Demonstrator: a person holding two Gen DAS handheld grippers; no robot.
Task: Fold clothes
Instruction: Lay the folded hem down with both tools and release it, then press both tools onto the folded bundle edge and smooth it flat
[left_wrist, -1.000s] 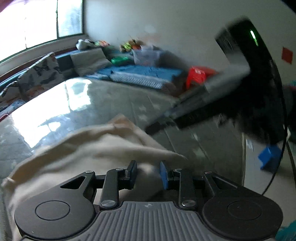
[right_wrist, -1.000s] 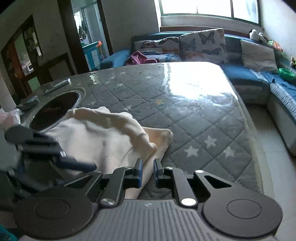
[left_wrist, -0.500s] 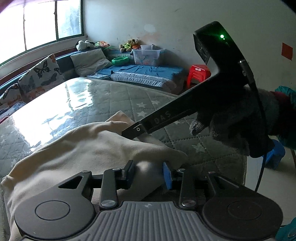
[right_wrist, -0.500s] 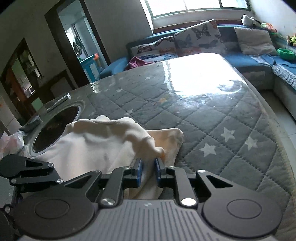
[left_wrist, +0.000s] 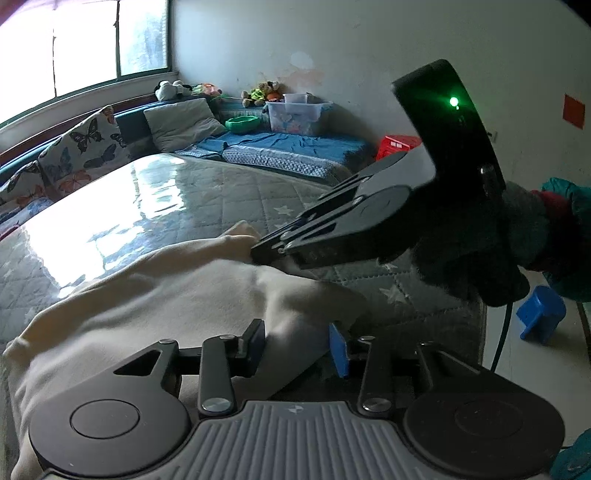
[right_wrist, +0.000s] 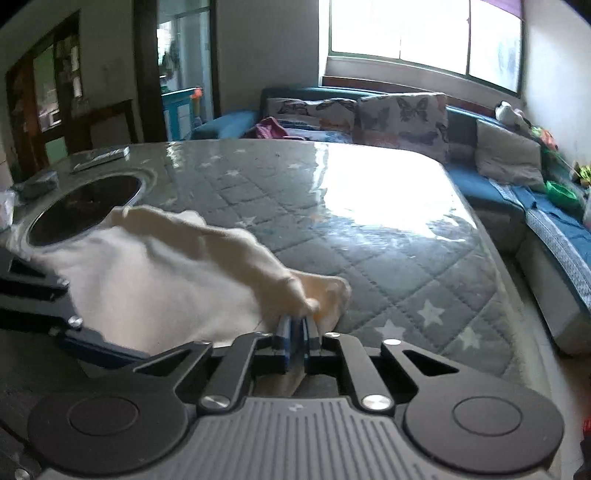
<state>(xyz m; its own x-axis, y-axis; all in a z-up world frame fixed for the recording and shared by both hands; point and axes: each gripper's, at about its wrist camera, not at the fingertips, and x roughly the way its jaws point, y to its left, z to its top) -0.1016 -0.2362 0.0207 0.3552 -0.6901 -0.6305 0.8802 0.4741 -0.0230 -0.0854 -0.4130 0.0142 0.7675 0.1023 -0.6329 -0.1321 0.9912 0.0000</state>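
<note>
We cannot see the cloth's (left_wrist: 155, 306) near edge, hidden under the gripper body; its left side runs off frame.

I see daylight from the wide window (right_wrist: 424, 33) blowing out a glare patch on the glossy grey quilted mattress (right_wrist: 388, 192); fisheye corners darken and bend.

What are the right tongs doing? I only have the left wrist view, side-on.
Observer: In the right wrist view the right tongs are shut on a raised fold of the cream garment.
Operator: Anything past the garment on that side?
Observer: A dark round recess in the table; the garment's far corner reaches its rim.
Operator: Other clutter?
Observer: A flat grey item at the far corner, apart from the garment.
</note>
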